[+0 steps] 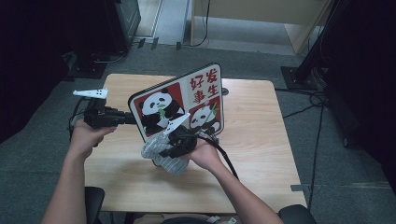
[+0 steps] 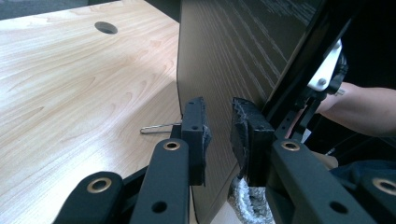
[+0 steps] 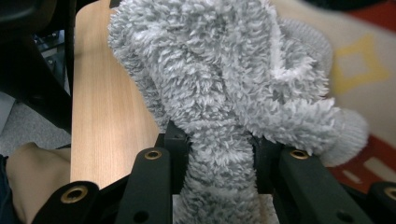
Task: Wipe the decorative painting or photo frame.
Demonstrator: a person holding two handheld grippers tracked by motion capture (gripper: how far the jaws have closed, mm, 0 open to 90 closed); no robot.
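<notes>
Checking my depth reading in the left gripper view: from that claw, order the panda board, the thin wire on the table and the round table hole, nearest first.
1. Panda board, its edge clamped in the claw.
2. Thin wire, on the table left of the jaws.
3. Round table hole, far upper left.

You are holding the panda board tilted up above the wooden table, its printed face turned toward you: two pandas on red panels and red Chinese characters at its upper right. Your left gripper meets the board's left edge, jaws closed on it, with your left hand just left of that. Your right gripper sits at the board's lower edge, clamped on a grey fluffy cloth bunched below the board. A black cable trails from below the board toward you.
</notes>
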